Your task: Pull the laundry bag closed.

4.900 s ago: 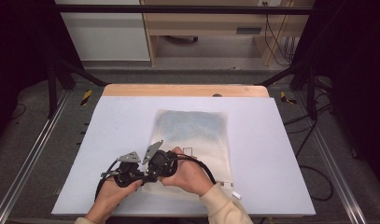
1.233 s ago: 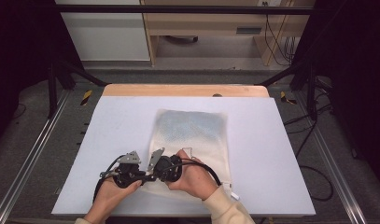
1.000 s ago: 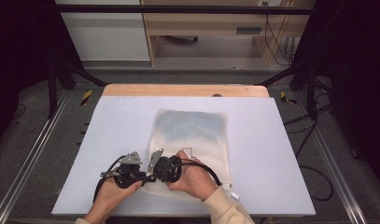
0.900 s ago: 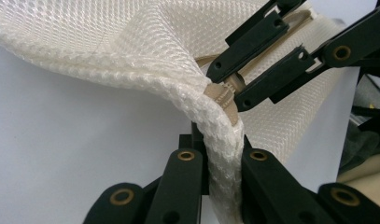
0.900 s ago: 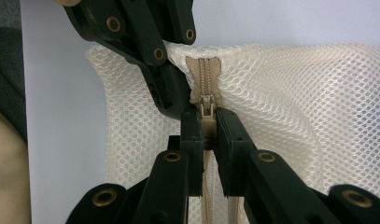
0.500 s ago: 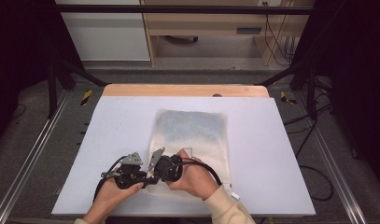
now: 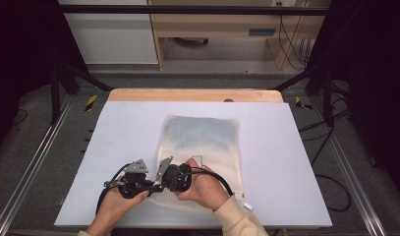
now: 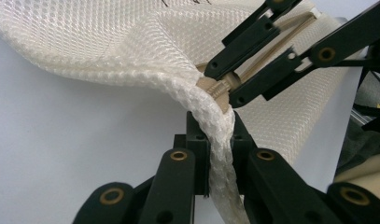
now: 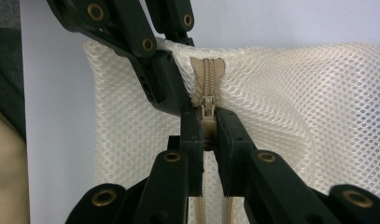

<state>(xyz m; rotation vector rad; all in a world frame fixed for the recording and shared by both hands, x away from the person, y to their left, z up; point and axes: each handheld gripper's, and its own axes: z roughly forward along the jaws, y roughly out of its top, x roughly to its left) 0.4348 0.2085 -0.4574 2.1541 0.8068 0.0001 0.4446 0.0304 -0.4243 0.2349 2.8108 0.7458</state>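
A cream mesh bag (image 7: 202, 142) lies flat on the white table top (image 7: 114, 137), with something bluish showing through its far half. Both grippers meet at its near left corner. My left gripper (image 8: 215, 140) is shut on the bag's folded corner edge (image 8: 213, 119), its jaws having just closed further on the mesh. My right gripper (image 9: 207, 121) is shut on the beige zipper pull (image 9: 207, 128) at the closed end of the zipper (image 9: 208, 74). In the high view the left gripper (image 7: 153, 186) and right gripper (image 7: 162, 183) point at each other, tips nearly touching.
A wooden strip (image 7: 195, 95) runs along the table's far edge. Metal rails (image 7: 30, 167) flank the table, and cables (image 7: 330, 187) trail on the floor at the right. A black cable (image 7: 222, 177) loops from the right gripper over the bag.
Since the earliest frame both hands and grippers have drifted slightly toward the near edge. Over the last second nothing has visibly moved.
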